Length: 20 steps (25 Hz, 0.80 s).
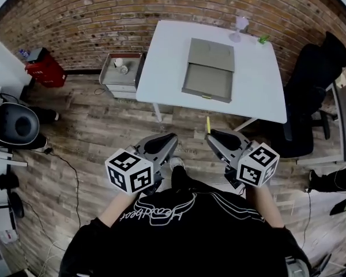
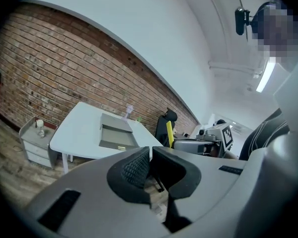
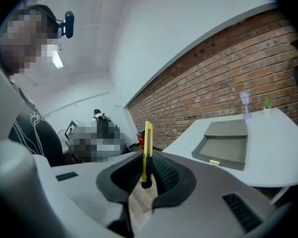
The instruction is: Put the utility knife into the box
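A yellow utility knife (image 3: 148, 150) stands upright between the pads of my right gripper (image 3: 147, 170), which is shut on it. In the head view its tip (image 1: 208, 124) sticks up from the right gripper (image 1: 210, 135), and in the left gripper view it (image 2: 170, 133) shows at the right. The grey box (image 1: 209, 70) lies open on the white table (image 1: 167, 62), lid flipped back, well ahead of both grippers. It also shows in both gripper views (image 2: 115, 133) (image 3: 226, 144). My left gripper (image 2: 150, 163) (image 1: 172, 139) is shut, nothing between its pads.
A black office chair (image 1: 314, 91) stands right of the table. A small grey cabinet (image 1: 122, 74) with a cup sits at its left, a red case (image 1: 45, 67) farther left. A small vase (image 1: 240, 27) stands at the table's far edge. Wooden floor (image 1: 104, 133) lies between me and the table.
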{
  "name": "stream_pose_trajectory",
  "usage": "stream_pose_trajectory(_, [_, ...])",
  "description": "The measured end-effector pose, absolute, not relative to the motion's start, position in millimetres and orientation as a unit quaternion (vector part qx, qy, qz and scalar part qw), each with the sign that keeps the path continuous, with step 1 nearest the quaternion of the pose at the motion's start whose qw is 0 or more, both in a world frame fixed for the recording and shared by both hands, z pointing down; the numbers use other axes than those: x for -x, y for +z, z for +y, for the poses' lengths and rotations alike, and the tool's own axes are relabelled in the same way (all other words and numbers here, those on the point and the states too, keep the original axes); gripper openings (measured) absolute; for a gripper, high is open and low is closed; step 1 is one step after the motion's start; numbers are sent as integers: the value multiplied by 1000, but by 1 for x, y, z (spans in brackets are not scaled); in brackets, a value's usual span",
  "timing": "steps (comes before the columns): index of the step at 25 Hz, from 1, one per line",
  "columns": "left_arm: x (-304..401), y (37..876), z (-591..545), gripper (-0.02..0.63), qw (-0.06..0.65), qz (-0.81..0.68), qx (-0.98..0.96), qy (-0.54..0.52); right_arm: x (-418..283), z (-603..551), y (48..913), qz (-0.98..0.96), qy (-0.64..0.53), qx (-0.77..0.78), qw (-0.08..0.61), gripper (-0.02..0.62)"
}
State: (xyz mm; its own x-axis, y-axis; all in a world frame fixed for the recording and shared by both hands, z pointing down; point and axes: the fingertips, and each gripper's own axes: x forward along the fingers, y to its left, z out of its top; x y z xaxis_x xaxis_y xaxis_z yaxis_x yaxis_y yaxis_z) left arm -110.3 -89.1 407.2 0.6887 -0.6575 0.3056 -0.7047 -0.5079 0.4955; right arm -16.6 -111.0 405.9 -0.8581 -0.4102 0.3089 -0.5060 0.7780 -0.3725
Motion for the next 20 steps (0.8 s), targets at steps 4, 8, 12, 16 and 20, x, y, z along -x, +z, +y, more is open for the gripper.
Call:
stream_pose_trajectory(4, [127,416,-139,41,314,-401,-859,44,30,-166,415,-935,236,-244,105,58])
stream_pose_trajectory(8, [129,422,-191,41,315,-398,-860,52,37,-218,424,-934,238,-245,105,58])
stream_pose_trajectory(12, [124,420,-237,41,307,-389,-866,63,35,-262,428,-932,238,-250,108,58])
stream_pose_trajectory(16, [122,419,-267,41,302,-386,-869,67,30,-291,433,-929,239,-256,121,58])
stream_pose_trajectory(20, [119,422,-281,41,304,-383,-870,64,25,-307,439,-926,229,-266,140,58])
